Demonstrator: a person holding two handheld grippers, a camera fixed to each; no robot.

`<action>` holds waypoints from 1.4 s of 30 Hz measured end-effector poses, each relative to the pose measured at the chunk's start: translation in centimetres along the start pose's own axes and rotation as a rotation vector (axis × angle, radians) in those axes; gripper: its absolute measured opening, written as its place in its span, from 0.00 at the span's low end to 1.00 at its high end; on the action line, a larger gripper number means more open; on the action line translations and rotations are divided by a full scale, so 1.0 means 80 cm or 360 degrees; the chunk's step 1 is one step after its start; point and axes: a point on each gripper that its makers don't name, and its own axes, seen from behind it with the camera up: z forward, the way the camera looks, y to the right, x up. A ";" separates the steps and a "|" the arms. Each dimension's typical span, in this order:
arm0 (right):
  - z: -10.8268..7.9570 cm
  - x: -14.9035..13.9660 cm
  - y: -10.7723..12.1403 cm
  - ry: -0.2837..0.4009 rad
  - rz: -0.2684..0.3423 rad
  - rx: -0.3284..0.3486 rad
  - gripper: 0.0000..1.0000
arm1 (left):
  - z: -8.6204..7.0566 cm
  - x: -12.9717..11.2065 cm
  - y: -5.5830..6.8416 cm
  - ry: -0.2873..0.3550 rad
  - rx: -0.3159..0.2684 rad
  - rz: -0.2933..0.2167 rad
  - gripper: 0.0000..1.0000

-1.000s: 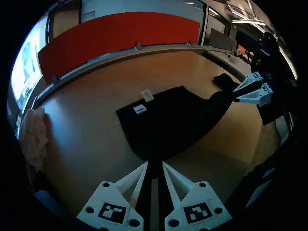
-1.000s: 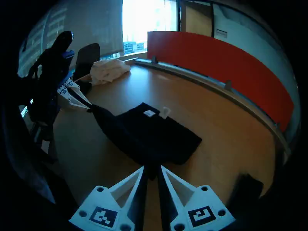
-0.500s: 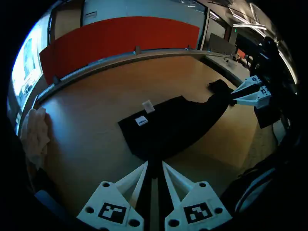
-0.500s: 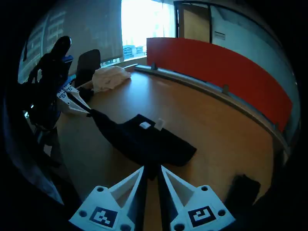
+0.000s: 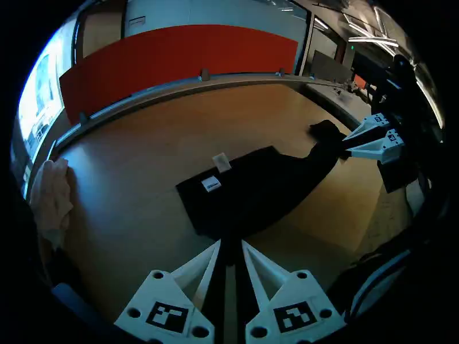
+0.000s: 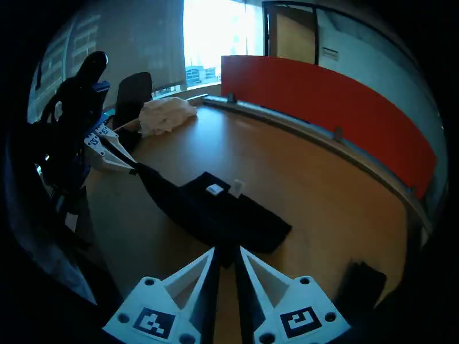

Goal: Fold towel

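The wooden counter [image 5: 132, 172] is spreading across both views, its near edge sinking into darkness at the bottom of each frame. A red partition [image 5: 183, 54] is standing along its far side, across the top of the left gripper view.

The black towel [image 5: 258, 183] is lying mid-frame on the counter. Its far part is resting flat on the wood while two near corners are rising off it toward the tongs. The cloth is so dark that its folds and edges are hard to make out, and the fingers are hiding each held corner.

A person [image 6: 69, 126] is showing only as a dark shape at the left edge of the right gripper view, cut off by the rim. A pale cloth [image 6: 166, 113] is lying heaped at the upper left of that view, beside a dark chair [image 6: 131, 92].

The left tongs [image 5: 230, 243], at bottom centre of the left gripper view, are clenching one towel corner, the cloth running into the narrow gap between the fingers. The right tongs [image 5: 349, 146], at the right edge of that view, are gripping the other corner, with the towel stretching between the two.

A dark lump [image 5: 322, 127] is sitting just beside the right tongs; whether it belongs to the towel cannot be told. Two small white tags [image 5: 210, 183] are lying at the towel's flat far end.
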 end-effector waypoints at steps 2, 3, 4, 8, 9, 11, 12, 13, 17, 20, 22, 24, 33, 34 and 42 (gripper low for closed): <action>0.003 0.002 0.002 -0.0001 0.0001 -0.0002 0.17 | 0.003 0.003 -0.003 0.0004 0.0002 -0.0006 0.10; 0.005 0.002 0.004 -0.0002 0.0002 -0.0004 0.17 | 0.005 0.005 -0.005 0.0005 0.0001 -0.0008 0.10; 0.007 0.003 0.006 -0.0004 0.0003 -0.0006 0.17 | 0.008 0.007 -0.006 0.0006 -0.0001 -0.0008 0.10; 0.016 0.003 0.018 -0.0018 0.0004 -0.0025 0.17 | 0.019 0.015 -0.014 0.0008 -0.0009 -0.0012 0.10; 0.019 0.003 0.022 -0.0021 0.0003 -0.0030 0.17 | 0.023 0.017 -0.017 0.0009 -0.0008 -0.0014 0.10; 0.025 0.004 0.030 -0.0026 0.0000 -0.0043 0.17 | 0.031 0.022 -0.024 0.0012 -0.0004 -0.0020 0.09; 0.028 0.005 0.035 -0.0029 0.0001 -0.0049 0.17 | 0.035 0.025 -0.027 0.0012 -0.0003 -0.0025 0.10; 0.031 0.006 0.039 -0.0032 0.0003 -0.0055 0.17 | 0.039 0.028 -0.030 0.0012 -0.0003 -0.0031 0.10; 0.046 0.008 0.057 -0.0045 0.0020 -0.0076 0.17 | 0.057 0.037 -0.040 0.0006 -0.0007 -0.0054 0.10; 0.058 0.008 0.068 -0.0058 0.0033 -0.0085 0.17 | 0.071 0.042 -0.047 -0.0007 -0.0006 -0.0064 0.10; 0.066 0.005 0.073 -0.0071 0.0039 -0.0089 0.17 | 0.079 0.043 -0.051 -0.0016 -0.0004 -0.0065 0.10; 0.072 0.003 0.077 -0.0085 0.0045 -0.0090 0.17 | 0.086 0.042 -0.054 -0.0028 -0.0003 -0.0064 0.10; 0.091 -0.015 0.083 -0.0159 0.0065 -0.0081 0.17 | 0.110 0.032 -0.060 -0.0080 -0.0008 -0.0076 0.10; 0.093 -0.018 0.084 -0.0168 0.0067 -0.0079 0.17 | 0.113 0.031 -0.061 -0.0085 -0.0007 -0.0080 0.10; 0.112 -0.032 0.095 -0.0223 0.0091 -0.0085 0.17 | 0.135 0.023 -0.066 -0.0115 0.0007 -0.0079 0.11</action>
